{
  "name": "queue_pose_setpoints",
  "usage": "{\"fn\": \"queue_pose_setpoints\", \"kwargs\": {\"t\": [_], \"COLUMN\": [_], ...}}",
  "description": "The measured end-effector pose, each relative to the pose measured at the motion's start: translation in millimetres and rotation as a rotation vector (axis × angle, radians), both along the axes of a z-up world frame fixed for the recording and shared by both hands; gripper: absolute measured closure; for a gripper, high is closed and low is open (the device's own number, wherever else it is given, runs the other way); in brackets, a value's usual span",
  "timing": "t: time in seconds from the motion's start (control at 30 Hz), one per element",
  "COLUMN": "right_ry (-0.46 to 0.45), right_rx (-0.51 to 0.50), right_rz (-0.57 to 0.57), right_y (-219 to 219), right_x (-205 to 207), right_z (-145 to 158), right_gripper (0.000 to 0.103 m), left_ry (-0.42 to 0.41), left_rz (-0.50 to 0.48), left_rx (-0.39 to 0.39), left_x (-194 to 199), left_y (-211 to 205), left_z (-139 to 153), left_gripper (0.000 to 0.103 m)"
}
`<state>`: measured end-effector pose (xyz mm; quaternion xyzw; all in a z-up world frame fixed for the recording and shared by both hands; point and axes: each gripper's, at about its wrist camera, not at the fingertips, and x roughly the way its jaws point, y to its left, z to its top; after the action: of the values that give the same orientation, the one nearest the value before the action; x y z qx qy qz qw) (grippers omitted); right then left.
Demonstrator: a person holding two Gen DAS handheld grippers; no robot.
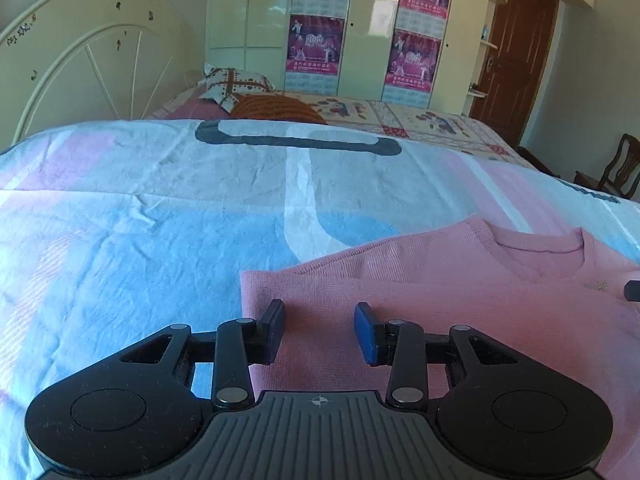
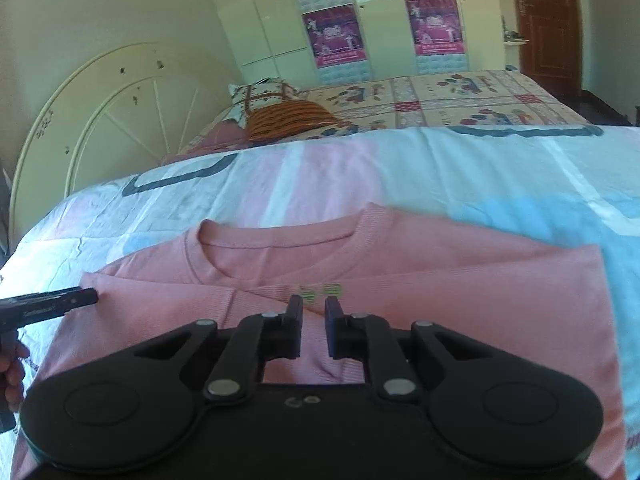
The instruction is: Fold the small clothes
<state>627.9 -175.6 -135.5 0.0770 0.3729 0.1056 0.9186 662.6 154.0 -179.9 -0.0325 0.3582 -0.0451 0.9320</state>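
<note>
A pink sweater [image 2: 440,288] lies flat on the bed, collar [image 2: 276,240] towards the headboard, with its sleeves folded in over the body. In the left wrist view the sweater [image 1: 460,312] fills the lower right. My left gripper [image 1: 320,320] is open and empty, just above the sweater's left folded edge. My right gripper [image 2: 314,312] is open with a narrow gap and empty, over the middle of the chest near a small green print [image 2: 320,292]. The left gripper's fingertip [image 2: 80,298] shows at the sweater's left edge in the right wrist view.
The sweater rests on a light blue, pink and white sheet [image 1: 160,220] spread over the bed. Pillows [image 1: 236,84] and an orange cushion [image 1: 276,110] lie by the white headboard [image 1: 92,64]. A wardrobe with posters [image 1: 320,28], a brown door [image 1: 516,52] and a wooden chair [image 1: 616,168] stand beyond.
</note>
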Motion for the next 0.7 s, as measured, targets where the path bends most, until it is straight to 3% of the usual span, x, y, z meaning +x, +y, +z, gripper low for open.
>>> {"fn": "queue_pose_setpoints", "kwargs": {"t": [0.07,0.13,0.23,0.3,0.37,0.5,0.6,0.63,0.7], "right_ry": [0.017,0.043,0.015,-0.029,-0.014,0.022,0.008,-0.004,-0.005], "right_rx": [-0.03,-0.13,-0.075,-0.049,-0.014,-0.01,-0.042,-0.085,-0.135], "right_rz": [0.036,-0.033,-0.071,-0.002,0.073,0.147,0.14,0.095,-0.017], "right_y": [17,23,25,43,69,97,82,69,33], "right_x": [10,19,14,10,16,25,20,16,9], "right_z": [-9,-22,-15,-9,-13,-24,-18,-15,-14], "right_gripper": [0.094,0.097,0.092,0.087,0.087,0.086,0.086,0.091,0.089], "left_ry": [-0.002,-0.006,0.015,-0.028,-0.04,-0.015,-0.043,-0.042,-0.037], "left_rz": [0.009,0.028,0.034,-0.038,-0.109,-0.104,-0.057,-0.043,-0.048], "left_rx": [0.008,0.033,0.04,0.045,0.04,0.0,0.06,0.049,0.011], "left_x": [3,-1,-12,-22,-23,-20,-29,-33,-39], "left_y": [0,2,-3,-27,-55,-67,-45,-33,-15], "left_z": [0,1,10,19,21,3,0,-1,-2], "left_gripper": [0.065,0.065,0.064,0.064,0.063,0.051,0.051,0.052,0.052]}}
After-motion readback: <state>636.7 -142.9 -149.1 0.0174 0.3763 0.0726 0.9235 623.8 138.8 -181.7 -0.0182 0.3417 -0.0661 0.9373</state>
